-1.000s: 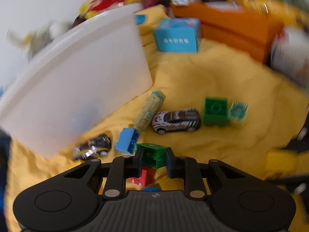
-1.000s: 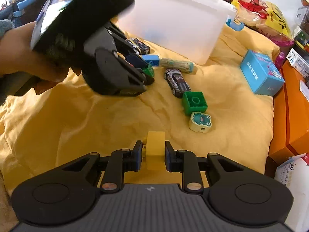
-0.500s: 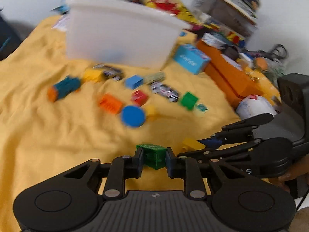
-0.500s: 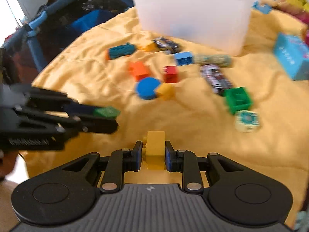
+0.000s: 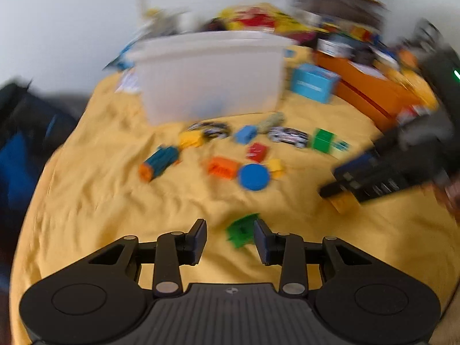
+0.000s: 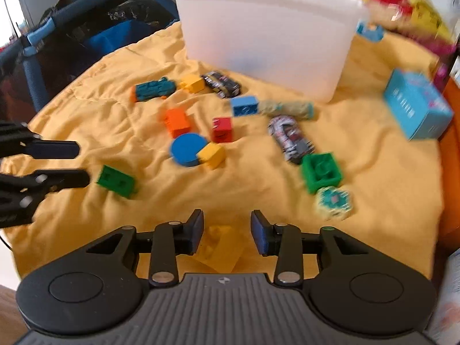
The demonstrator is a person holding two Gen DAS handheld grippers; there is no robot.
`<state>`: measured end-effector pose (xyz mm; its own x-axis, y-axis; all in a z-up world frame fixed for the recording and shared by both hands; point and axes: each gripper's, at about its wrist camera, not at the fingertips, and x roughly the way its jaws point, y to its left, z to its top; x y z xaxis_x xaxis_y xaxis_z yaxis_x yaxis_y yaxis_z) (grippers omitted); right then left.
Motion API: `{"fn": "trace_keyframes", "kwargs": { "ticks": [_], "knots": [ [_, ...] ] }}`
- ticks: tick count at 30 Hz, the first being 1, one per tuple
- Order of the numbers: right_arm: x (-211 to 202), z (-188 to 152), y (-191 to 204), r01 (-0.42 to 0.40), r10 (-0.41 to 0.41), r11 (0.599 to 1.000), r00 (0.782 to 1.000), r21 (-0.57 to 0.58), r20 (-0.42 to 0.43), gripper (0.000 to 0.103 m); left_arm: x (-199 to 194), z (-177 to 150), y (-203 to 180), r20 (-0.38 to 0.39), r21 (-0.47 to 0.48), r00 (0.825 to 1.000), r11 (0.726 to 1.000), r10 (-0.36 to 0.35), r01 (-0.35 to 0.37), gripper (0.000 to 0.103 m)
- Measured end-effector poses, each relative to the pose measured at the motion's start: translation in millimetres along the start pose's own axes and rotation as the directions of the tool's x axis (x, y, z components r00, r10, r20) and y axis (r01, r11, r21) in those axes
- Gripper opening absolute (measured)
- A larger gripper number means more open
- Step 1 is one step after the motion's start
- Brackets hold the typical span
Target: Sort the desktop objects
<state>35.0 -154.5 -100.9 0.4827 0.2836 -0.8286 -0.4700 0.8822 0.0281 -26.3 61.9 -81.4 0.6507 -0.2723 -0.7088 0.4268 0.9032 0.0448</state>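
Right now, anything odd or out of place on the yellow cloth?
Yes. Both hand-held grippers are opening over bare cloth, far from the white bin. The left hand-held gripper has a green block tilted loose between its jaws; the right hand-held gripper has a yellow block lying askew.

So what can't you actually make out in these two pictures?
- What the white bin holds: both views show only its cloudy wall.
- Print on the blue box: blurred in both views.
- The clutter behind the bin: smeared in the left wrist view.
- The yellow block between the right gripper's opening jaws: blurred, and hard to tell from the yellow cloth.
- The person: cut off by the edge.
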Motion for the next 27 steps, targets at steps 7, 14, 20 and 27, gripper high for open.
{"fn": "trace_keyframes", "kwargs": {
  "ticks": [7, 14, 20, 27],
  "knots": [
    [-20, -5, 16, 0.01, -0.008, 0.988, 1.0, -0.157, 0.012, 0.047, 13, 8, -21, -0.026, 0.331, 1.0, 0.944, 0.002, 0.007, 0.046],
    [-16, -13, 12, 0.04, -0.041, 0.995, 0.999, -0.094, -0.013, 0.053, 41, 8, -17, -0.134, 0.396, 0.99, 0.913, -0.05, 0.099, 0.044],
    [-8, -14, 5, 0.096, -0.095, 0.995, 0.994, 0.001, -0.055, 0.052, 42, 4, -22, -0.13, 0.308, 0.991, 0.949, -0.026, 0.065, 0.027],
    [-8, -16, 12, -0.005, 0.006, 1.0, 1.0, -0.025, 0.017, 0.039, 23, 23, -23, -0.062, 0.032, 0.998, 0.999, 0.027, -0.025, 0.028]
  ]
}}
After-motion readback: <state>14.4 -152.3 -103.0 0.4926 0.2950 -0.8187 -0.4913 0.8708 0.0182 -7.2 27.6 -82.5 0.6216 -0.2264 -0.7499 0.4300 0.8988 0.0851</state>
